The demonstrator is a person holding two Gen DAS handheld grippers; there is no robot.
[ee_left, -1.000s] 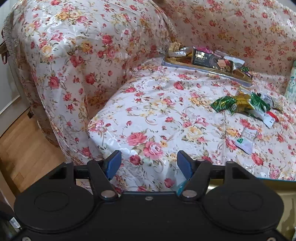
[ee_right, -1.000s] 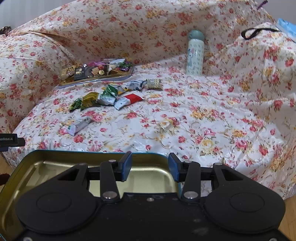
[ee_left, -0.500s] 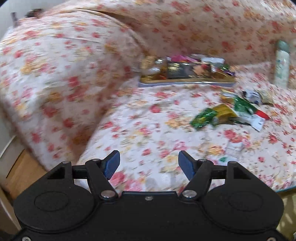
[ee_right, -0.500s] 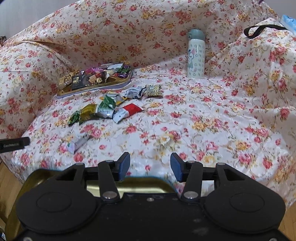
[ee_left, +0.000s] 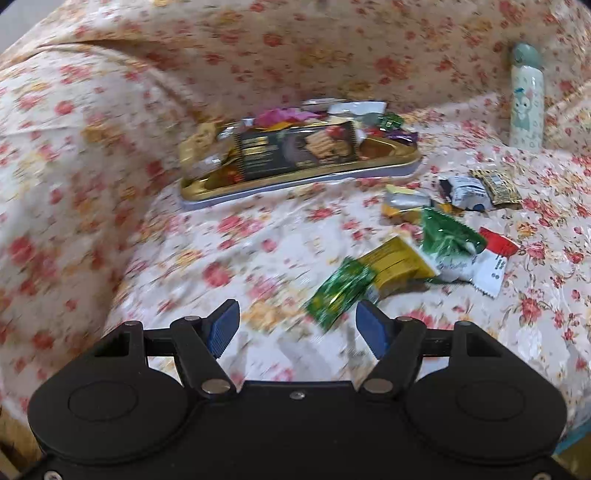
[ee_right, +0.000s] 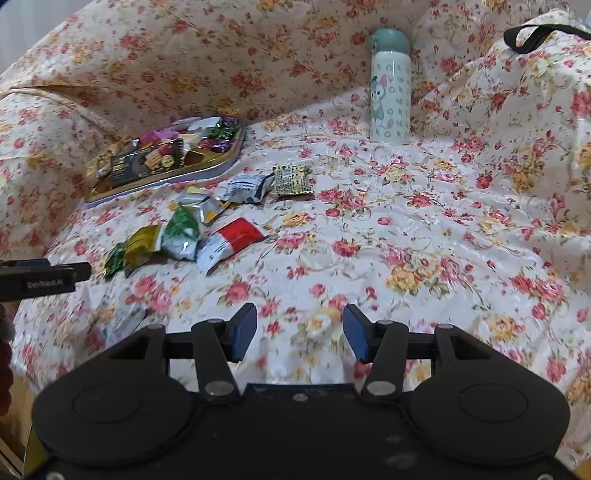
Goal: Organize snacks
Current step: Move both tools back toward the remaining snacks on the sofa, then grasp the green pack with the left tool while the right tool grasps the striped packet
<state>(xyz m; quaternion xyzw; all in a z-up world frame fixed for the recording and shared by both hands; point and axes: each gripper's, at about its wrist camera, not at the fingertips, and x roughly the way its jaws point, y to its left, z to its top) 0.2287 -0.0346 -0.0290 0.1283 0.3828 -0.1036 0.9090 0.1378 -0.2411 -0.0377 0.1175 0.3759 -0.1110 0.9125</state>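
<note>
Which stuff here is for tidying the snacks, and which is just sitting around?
For the job:
- gold metal tray already holding sweets
- loose wrapped snacks on the sofa, such as the shiny green packet and the red-and-white packet

Just lying about:
- pale cartoon-print bottle with teal cap
- black strap

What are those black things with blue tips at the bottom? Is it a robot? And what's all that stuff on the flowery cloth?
No robot here. A person holds a grabbing tool, called a gripper, in each hand. Each gripper has its own camera looking along its two blue-tipped fingers, so one picture comes from the left gripper and the other from the right gripper. Both are holding nothing; the right one's jaws are opening. They point at a sofa under a flowery cover. On it sits a gold tray full of snacks, with loose snack packets scattered in front of it, and a bottle standing at the back.
</note>
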